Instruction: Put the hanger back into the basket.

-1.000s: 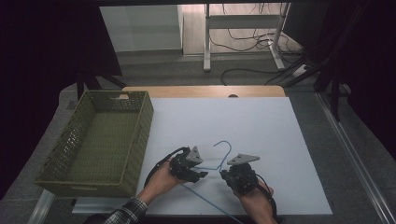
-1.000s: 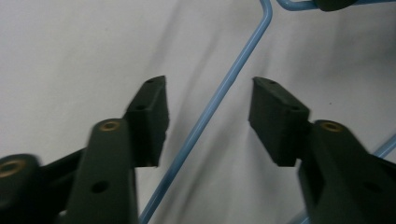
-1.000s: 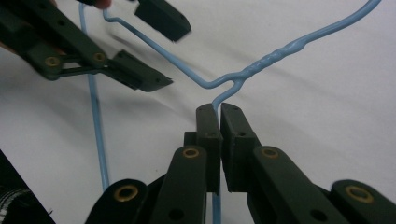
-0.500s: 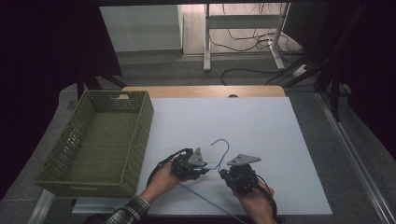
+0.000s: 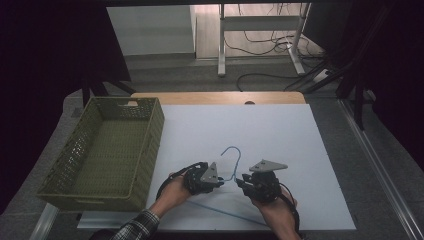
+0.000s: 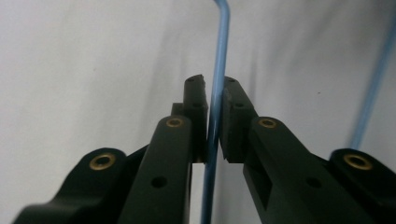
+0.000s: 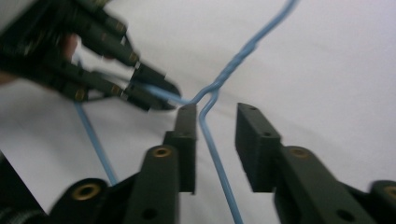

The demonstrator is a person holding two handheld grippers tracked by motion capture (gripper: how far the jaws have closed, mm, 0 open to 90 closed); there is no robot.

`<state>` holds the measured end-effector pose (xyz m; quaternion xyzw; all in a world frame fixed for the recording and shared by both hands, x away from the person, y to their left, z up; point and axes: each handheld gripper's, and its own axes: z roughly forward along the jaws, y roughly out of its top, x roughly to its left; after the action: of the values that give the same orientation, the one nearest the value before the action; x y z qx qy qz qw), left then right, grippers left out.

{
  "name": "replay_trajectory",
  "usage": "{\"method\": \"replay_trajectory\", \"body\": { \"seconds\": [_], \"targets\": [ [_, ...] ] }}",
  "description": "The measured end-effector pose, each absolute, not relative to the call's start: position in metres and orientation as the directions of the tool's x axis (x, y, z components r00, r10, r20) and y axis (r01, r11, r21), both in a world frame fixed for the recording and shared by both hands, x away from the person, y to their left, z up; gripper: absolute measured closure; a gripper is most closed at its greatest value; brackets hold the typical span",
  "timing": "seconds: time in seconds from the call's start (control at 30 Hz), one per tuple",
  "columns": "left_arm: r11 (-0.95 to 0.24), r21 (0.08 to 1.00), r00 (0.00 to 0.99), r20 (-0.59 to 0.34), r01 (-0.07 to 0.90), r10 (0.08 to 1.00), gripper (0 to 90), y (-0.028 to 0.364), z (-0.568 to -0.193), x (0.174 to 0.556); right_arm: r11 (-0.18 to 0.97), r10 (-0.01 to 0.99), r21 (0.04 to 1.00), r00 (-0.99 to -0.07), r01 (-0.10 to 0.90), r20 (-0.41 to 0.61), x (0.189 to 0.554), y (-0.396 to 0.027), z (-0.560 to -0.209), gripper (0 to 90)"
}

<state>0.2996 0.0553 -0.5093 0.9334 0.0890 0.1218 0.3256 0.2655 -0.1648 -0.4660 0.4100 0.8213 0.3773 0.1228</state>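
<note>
A thin blue wire hanger (image 5: 231,172) lies near the desk's (image 5: 280,135) front edge. The left hand-held gripper (image 5: 222,181), just closing, clamps it; the right hand-held gripper (image 5: 241,181), just opening, straddles it unpressed.

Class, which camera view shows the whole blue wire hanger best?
The high view: the blue wire hanger lies there with hook and both arms visible. The left gripper view shows one wire between closed jaws; the right gripper view shows the twisted neck.

We find no words, labels, brands, numbers or signs that we can read on anything in these views.
</note>
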Motion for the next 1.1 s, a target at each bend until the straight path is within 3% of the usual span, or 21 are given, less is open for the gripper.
{"method": "replay_trajectory", "body": {
  "seconds": [0.1,0.27,0.33,0.4,0.47,0.57,0.6,0.67,0.7,0.73,0.77,0.83,0.97,1.0,1.03,1.07,1.1],
  "targets": [
    [-0.770,0.633,0.955,0.172,0.080,0.241,84.7,0.056,-0.507,0.299,0.329,0.775,0.719,-0.610,0.612,0.164,0.283,-0.166,-0.462,57.2],
    [-0.768,0.636,0.957,0.165,0.082,0.239,84.7,0.057,-0.506,0.299,0.286,0.772,0.719,-0.597,0.633,0.218,0.301,-0.158,-0.460,55.3],
    [-0.765,0.639,0.958,0.161,0.082,0.237,84.7,0.057,-0.506,0.299,0.286,0.771,0.710,-0.595,0.643,0.228,0.306,-0.153,-0.460,59.4],
    [-0.766,0.638,0.959,0.161,0.080,0.235,84.7,0.057,-0.505,0.299,0.270,0.765,0.699,-0.589,0.662,0.263,0.310,-0.150,-0.462,71.2],
    [-0.762,0.641,0.961,0.146,0.090,0.236,84.6,0.057,-0.504,0.299,0.257,0.764,0.693,-0.581,0.674,0.282,0.312,-0.149,-0.462,76.7],
    [-0.737,0.661,0.963,0.078,0.143,0.257,73.1,0.060,-0.498,0.300,0.191,0.721,0.683,-0.573,0.705,0.389,0.312,-0.153,-0.457,83.6],
    [-0.733,0.663,0.961,0.070,0.155,0.266,73.1,0.061,-0.496,0.300,0.191,0.721,0.683,-0.573,0.705,0.389,0.312,-0.153,-0.457,83.6],
    [-0.716,0.670,0.957,0.030,0.194,0.288,62.1,0.066,-0.488,0.299,0.165,0.694,0.687,-0.578,0.707,0.429,0.310,-0.154,-0.451,85.3],
    [-0.708,0.672,0.952,0.016,0.216,0.306,53.8,0.069,-0.484,0.299,0.207,0.701,0.717,-0.612,0.666,0.366,0.306,-0.152,-0.443,85.4],
    [-0.697,0.680,0.950,-0.002,0.230,0.312,53.8,0.072,-0.480,0.298,0.207,0.701,0.717,-0.612,0.666,0.366,0.306,-0.152,-0.443,85.4],
    [-0.680,0.686,0.947,-0.046,0.260,0.317,44.3,0.077,-0.475,0.298,0.220,0.696,0.731,-0.629,0.646,0.346,0.304,-0.153,-0.436,85.5],
    [-0.656,0.687,0.939,-0.121,0.314,0.323,41.6,0.085,-0.467,0.300,0.215,0.687,0.736,-0.635,0.642,0.353,0.304,-0.154,-0.434,85.5],
    [-0.635,0.673,0.924,-0.237,0.378,0.299,27.6,0.093,-0.458,0.301,0.214,0.666,0.758,-0.660,0.616,0.348,0.301,-0.156,-0.426,85.4],
    [-0.632,0.676,0.924,-0.245,0.380,0.294,28.2,0.094,-0.456,0.301,0.216,0.659,0.760,-0.666,0.612,0.349,0.300,-0.156,-0.424,85.4],
    [-0.629,0.677,0.924,-0.249,0.381,0.291,36.0,0.095,-0.454,0.302,0.222,0.645,0.765,-0.679,0.604,0.349,0.299,-0.156,-0.422,85.4],
    [-0.627,0.675,0.921,-0.263,0.388,0.286,36.0,0.095,-0.453,0.302,0.222,0.645,0.765,-0.679,0.604,0.349,0.299,-0.156,-0.422,85.4],
    [-0.630,0.669,0.919,-0.277,0.394,0.281,43.5,0.095,-0.451,0.304,0.229,0.631,0.772,-0.694,0.593,0.346,0.298,-0.155,-0.421,85.4]
  ]
}}
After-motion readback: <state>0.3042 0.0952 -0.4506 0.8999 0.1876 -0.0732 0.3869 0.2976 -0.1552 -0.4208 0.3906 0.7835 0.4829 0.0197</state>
